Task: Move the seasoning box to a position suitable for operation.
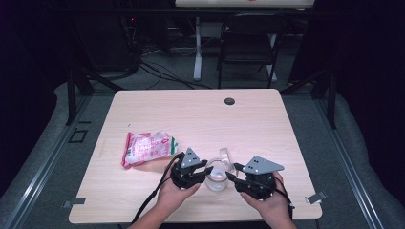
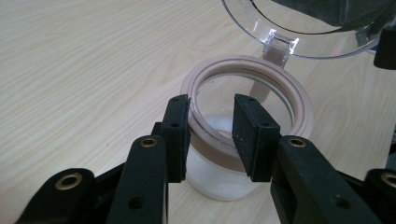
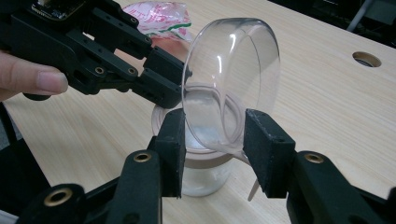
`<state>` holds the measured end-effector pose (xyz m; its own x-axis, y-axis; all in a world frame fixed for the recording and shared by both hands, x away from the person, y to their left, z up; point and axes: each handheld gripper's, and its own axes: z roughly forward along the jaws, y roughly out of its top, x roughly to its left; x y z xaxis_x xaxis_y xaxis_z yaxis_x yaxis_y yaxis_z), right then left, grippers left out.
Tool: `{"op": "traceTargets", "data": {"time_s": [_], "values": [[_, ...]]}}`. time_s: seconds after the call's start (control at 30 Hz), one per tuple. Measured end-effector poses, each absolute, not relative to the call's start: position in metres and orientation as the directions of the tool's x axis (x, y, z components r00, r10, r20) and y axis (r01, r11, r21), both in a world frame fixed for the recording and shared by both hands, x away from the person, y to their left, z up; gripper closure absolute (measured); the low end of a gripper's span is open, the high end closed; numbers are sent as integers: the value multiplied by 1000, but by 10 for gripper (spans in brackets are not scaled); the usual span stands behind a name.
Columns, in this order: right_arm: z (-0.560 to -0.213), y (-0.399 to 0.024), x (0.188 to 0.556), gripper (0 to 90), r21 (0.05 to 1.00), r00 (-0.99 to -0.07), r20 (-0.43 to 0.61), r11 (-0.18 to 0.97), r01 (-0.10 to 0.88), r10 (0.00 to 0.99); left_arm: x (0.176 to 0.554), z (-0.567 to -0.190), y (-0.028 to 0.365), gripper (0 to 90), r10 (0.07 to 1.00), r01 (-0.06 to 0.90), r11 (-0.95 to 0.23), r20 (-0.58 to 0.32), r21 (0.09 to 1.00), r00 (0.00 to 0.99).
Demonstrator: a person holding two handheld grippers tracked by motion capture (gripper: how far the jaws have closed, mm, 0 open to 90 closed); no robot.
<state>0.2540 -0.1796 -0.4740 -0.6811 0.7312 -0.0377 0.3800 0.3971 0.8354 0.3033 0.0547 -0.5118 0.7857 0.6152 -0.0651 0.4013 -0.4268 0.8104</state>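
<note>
My left fingers (image 2: pixel 211 135) pinch the jar (image 2: pixel 224 172) rim at six o'clock; my right fingers (image 3: pixel 212 151) straddle its slippery, brittle lid (image 3: pixel 231 79), unclenched.

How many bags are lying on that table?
1. The pink-and-white snack bag lies on the wooden table, left of the glass jar the two tools are working on. It also shows at the top of the right gripper view.
</note>
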Motion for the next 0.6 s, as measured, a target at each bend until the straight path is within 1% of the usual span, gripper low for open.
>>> {"op": "traceTargets", "data": {"time_s": [0.37, 0.57, 0.6], "values": [[-469, -192, 251, 619, 843, -658, -39, 378, 382, 752, 303, -512, 55, 667, 615, 397, -428, -61, 812, 786], [-470, -205, 251, 613, 840, -631, -21, 356, 409, 776, 303, -512, 55, 667, 615, 397, -427, -61, 813, 786], [-472, -207, 251, 613, 843, -625, 4, 334, 422, 780, 303, -512, 55, 667, 615, 397, -427, -61, 812, 786]]}}
